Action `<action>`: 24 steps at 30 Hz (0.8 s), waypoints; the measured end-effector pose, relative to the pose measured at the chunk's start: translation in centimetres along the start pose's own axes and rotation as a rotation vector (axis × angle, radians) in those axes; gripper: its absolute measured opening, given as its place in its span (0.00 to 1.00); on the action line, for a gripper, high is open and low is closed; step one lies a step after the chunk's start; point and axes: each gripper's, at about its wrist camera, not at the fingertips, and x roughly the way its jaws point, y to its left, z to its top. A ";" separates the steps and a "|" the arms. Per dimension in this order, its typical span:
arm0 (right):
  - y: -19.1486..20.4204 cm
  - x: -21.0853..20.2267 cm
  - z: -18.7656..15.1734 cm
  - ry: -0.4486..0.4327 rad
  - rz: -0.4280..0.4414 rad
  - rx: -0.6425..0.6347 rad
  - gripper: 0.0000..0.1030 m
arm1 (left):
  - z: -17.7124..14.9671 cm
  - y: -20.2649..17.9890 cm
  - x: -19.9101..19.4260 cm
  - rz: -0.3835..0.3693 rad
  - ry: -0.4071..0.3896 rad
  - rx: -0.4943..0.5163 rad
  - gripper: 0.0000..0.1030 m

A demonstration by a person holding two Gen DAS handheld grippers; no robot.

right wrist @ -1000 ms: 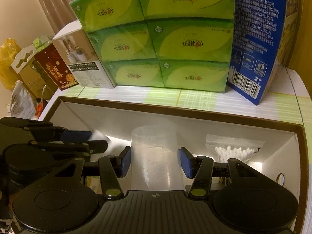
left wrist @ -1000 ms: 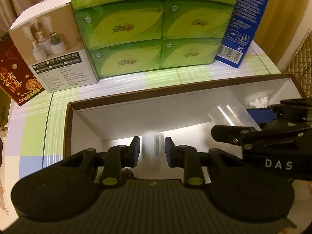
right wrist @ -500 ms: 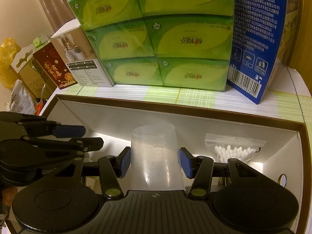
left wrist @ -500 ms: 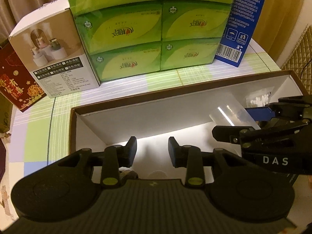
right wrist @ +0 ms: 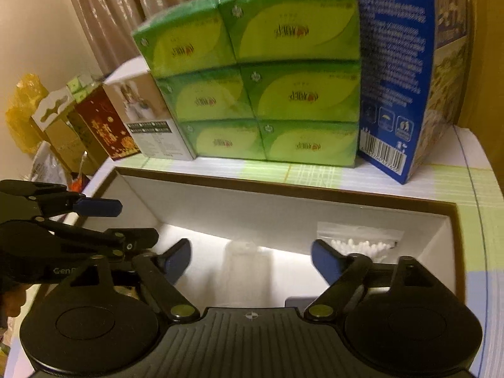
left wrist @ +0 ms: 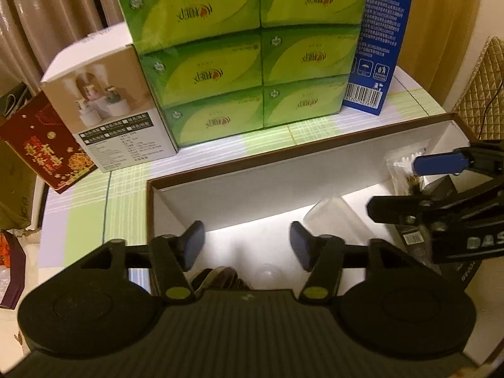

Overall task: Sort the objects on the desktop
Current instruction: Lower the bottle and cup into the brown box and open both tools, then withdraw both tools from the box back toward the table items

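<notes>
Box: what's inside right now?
Box holds a clear cup, a swab bag at its right end; near-edge items are hidden behind both grippers.

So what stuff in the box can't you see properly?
- Left wrist view: dark thing at the box's near edge, cut off by the left gripper body.
- Right wrist view: clear cup is blurred; whether it stands or lies is unclear.
- Right wrist view: cotton swab bag, lower part hidden behind the right gripper finger.
</notes>
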 end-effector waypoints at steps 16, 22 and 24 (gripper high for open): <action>1.7 -8.5 -4.0 -0.039 -0.029 0.011 0.98 | -3.9 -1.0 -8.5 0.020 -0.076 -0.031 0.83; 2.9 -10.9 -5.8 -0.044 -0.061 0.014 0.98 | -5.8 -1.3 -11.4 0.046 -0.061 -0.052 0.87; 3.2 -11.6 -6.3 -0.046 -0.061 0.022 0.98 | -6.4 -1.3 -12.4 0.047 -0.066 -0.065 0.87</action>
